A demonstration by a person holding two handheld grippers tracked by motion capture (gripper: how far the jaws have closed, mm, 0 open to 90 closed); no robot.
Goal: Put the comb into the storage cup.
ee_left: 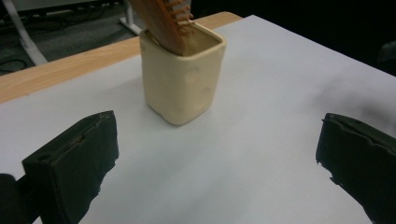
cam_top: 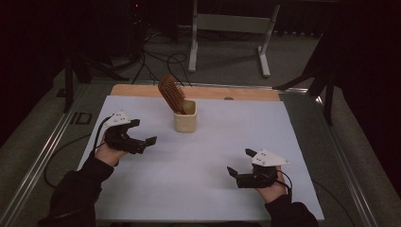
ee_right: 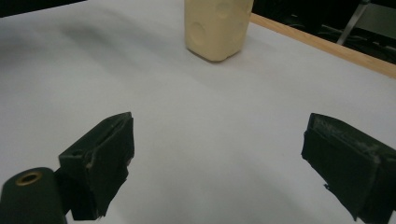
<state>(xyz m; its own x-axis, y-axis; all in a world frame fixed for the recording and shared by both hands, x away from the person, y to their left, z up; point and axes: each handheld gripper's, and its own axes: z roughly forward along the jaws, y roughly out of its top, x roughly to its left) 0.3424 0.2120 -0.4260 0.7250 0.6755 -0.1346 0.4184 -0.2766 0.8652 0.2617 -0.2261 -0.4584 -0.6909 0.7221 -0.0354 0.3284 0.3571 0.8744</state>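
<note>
Wooden hairbrush (ee_left: 166, 21) tops cup (ee_left: 182, 79) in left gripper view.

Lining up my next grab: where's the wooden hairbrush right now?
In the high view, the hairbrush stands tilted, bristle head up, in the cream cup near the table's far edge, nearer the left claw.

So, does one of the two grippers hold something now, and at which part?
Nothing is held. The left gripper and the right gripper are both open over the white sheet, apart from the cream cup with the wooden hairbrush.
</note>
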